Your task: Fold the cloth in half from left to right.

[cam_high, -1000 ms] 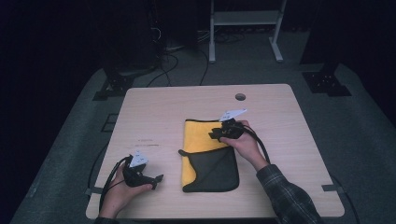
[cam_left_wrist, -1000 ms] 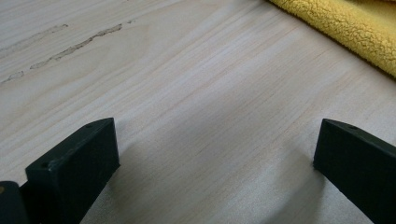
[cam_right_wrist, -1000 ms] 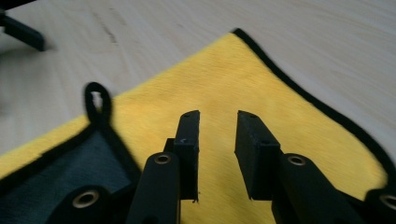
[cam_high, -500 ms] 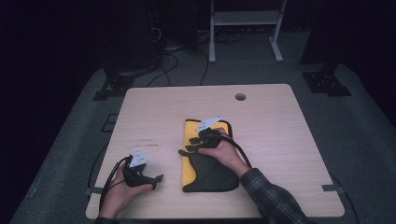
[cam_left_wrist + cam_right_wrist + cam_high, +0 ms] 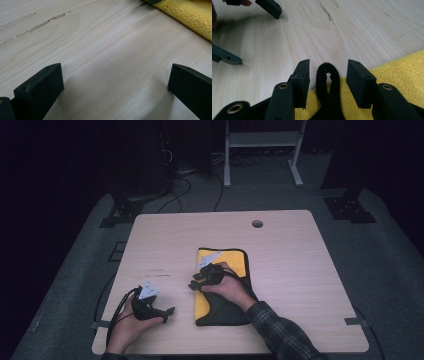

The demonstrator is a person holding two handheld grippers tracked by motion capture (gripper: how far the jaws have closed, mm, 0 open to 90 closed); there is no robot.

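Left tool (image 5: 167, 310) rests on desk (image 5: 280, 245) near front-left corner, jaws spread wide, nothing between them, bare wood beneath. Yellow cloth (image 5: 235, 261) with black edging lies flat at desk middle, just right of left tool. Right tool (image 5: 194, 282) sits at cloth's left edge, jaws just been opening, now partly apart. Black loop (image 5: 327, 75) stands between them, pads clear of it on both sides.
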